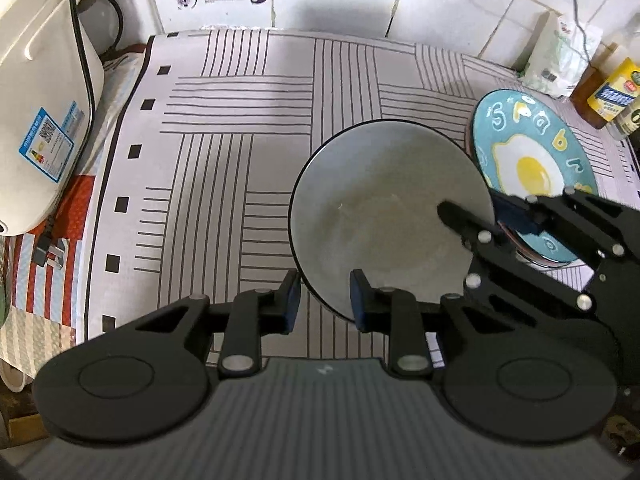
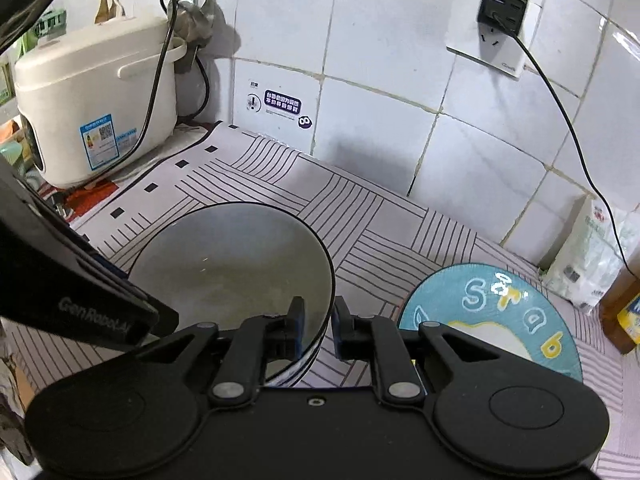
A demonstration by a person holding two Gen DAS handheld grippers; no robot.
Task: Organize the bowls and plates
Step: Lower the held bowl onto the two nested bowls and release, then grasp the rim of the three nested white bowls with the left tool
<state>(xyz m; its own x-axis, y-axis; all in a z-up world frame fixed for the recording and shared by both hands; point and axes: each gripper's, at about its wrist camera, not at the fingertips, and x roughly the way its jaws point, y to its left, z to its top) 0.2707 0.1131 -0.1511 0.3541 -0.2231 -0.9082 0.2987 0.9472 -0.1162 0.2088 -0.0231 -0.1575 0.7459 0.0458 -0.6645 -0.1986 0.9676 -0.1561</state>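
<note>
Bowl (image 1: 390, 216), grey with a dark rim, sits on the striped mat (image 1: 240, 140) right of centre, with the blue egg-print plate (image 1: 532, 168) just beside it on the right; the plate appears to top a small stack, though only thin edges show beneath it. At far left the white rice cooker (image 1: 44, 92) stands off the mat, its black cord (image 1: 82, 60) trailing down to a plug on the cloth; well apart from the work, so low concern. Left gripper (image 1: 325, 300) hovers at the bowl's near rim with jaws apart, one finger outside the wall and the other over the interior; nothing is clamped yet. Right gripper (image 2: 319, 330) straddles the bowl's right rim, jaws nearly together with the thin wall between the pads; whether they truly pinch it cannot be told. Risks, as judgement: a one-edge grip on a glazed wall may slip or let the bowl tip if lifted. Both tools on one bowl invites opposing pulls and a knock between the housings. The bowl's right edge lies close to the plate, so a sideways drag could strike or shift it. Farther right, the bottles (image 1: 612, 92) and white bag (image 1: 556, 60) crowd the mat's corner, limiting room for a swing.
</note>
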